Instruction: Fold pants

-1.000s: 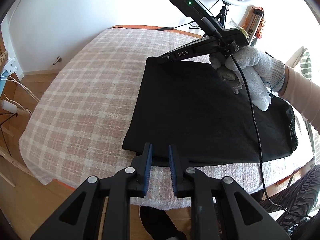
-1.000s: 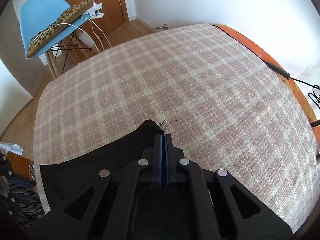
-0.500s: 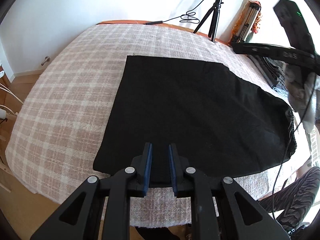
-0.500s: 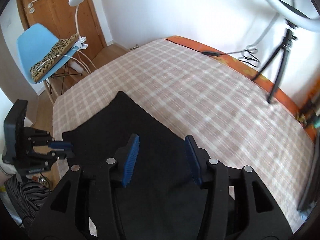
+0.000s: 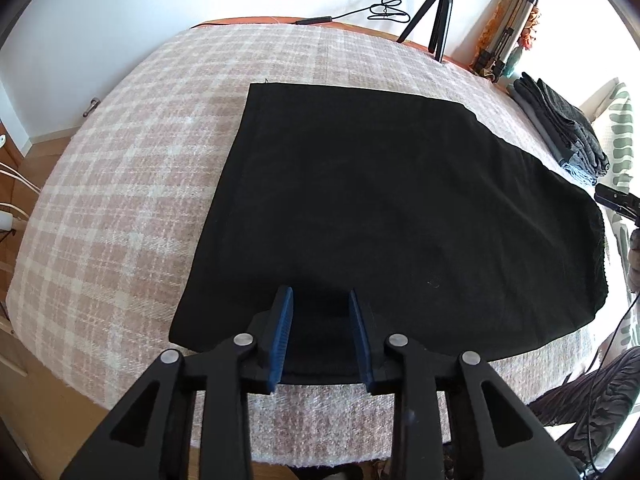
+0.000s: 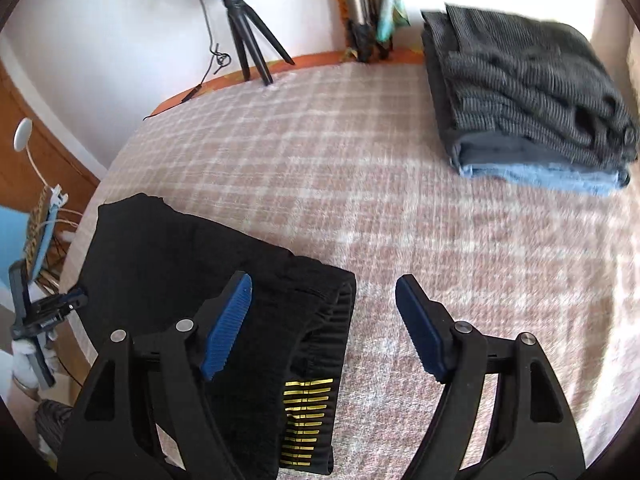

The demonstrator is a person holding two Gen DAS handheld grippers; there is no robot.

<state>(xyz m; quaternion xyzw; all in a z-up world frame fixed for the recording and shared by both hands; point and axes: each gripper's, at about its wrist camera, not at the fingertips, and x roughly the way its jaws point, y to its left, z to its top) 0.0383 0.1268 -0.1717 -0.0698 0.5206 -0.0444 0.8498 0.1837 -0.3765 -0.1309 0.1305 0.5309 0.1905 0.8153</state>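
Note:
The black pants (image 5: 380, 208) lie flat on the plaid bed cover, legs folded onto each other, waistband at the right. In the right wrist view the pants (image 6: 180, 260) show their ribbed waistband and a gold-striped label (image 6: 306, 420). My left gripper (image 5: 320, 312) is open and empty, above the pants' near edge. My right gripper (image 6: 324, 304) is wide open and empty, above the waistband end. The left gripper also shows small at the left in the right wrist view (image 6: 60, 306). A bit of the right gripper shows at the right edge of the left wrist view (image 5: 616, 200).
A stack of folded dark and blue clothes (image 6: 528, 96) lies at the bed's far right corner, also in the left wrist view (image 5: 560, 124). A tripod with ring light (image 5: 440, 12) stands at the bed's far edge. The plaid bed cover (image 5: 132, 184) spreads left of the pants.
My right gripper let go of the pants' hem corner, opened wide and swung right to the waistband end. My left gripper opened wider and rose over the near edge.

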